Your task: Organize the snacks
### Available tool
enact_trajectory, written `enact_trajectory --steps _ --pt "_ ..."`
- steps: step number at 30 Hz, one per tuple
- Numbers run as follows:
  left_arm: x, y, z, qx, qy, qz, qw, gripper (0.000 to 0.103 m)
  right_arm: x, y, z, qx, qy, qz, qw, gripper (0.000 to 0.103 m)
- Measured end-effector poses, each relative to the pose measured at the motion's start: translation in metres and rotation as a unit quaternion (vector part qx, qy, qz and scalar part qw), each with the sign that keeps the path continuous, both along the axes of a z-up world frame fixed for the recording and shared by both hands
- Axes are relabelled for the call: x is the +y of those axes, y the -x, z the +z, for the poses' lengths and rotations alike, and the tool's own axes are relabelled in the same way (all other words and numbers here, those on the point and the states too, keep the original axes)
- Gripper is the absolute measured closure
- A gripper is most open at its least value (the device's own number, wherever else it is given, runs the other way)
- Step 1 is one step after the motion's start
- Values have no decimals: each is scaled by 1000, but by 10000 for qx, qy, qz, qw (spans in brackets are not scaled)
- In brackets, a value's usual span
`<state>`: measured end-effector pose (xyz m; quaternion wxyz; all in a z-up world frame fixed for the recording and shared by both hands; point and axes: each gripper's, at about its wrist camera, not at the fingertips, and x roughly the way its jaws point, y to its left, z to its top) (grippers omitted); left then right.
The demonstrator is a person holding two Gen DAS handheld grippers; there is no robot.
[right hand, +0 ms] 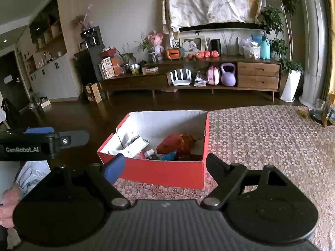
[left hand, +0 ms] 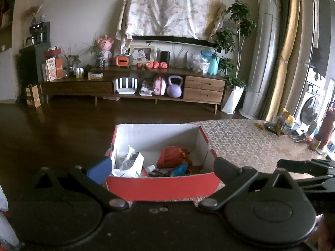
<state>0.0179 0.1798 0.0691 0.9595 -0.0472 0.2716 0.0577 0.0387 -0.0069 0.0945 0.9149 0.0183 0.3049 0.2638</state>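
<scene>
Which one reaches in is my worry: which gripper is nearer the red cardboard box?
Left, slightly. The left gripper faces the red cardboard box head-on, open fingers spanning its front wall; the right gripper stands farther back, offset toward its right corner.

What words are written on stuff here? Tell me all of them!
"GenRobot.AI": on the side of the left gripper, seen from the right wrist view.
Snack packets in the red box: print too small and blurred to read.
Orange and white cartons on the wooden cabinet: unreadable.
</scene>
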Motion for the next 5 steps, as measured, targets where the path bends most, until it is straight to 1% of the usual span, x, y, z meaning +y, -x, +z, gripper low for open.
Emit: enact_trajectory --steps 5 --pt "-3 -5 -5 69 -2 -20 10000 0 -4 -4 -5 65 -18 -66 10000 18"
